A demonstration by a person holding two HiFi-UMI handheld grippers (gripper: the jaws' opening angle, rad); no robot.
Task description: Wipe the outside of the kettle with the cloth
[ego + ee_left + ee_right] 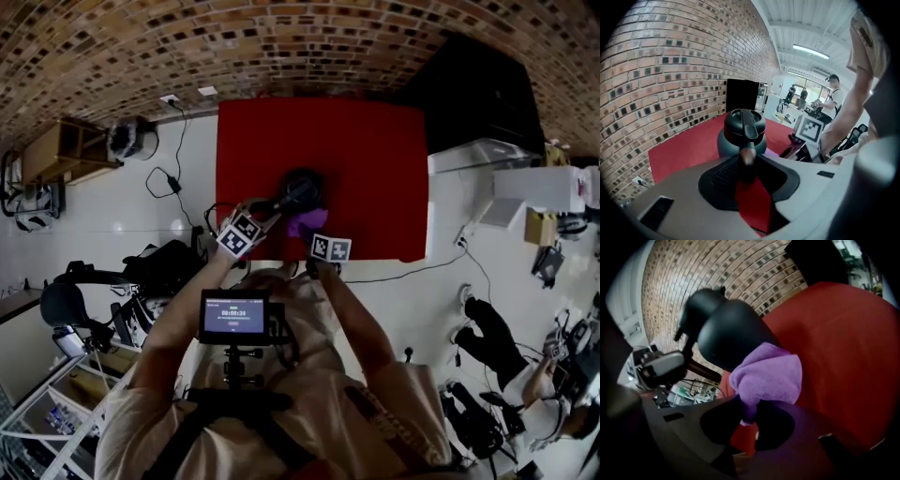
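Observation:
A black kettle stands near the front middle of the red table. My left gripper is shut on the end of the kettle's handle, and the lidded kettle sits just beyond the jaws. My right gripper is shut on a purple cloth, which is bunched and pressed against the lower side of the kettle's dark body. The cloth lies at the kettle's near side in the head view. My left gripper shows on the handle in the right gripper view.
A large black box stands at the table's far right corner, against a brick wall. Cables run over the white floor left of the table. A white bench is at the right. People stand far behind.

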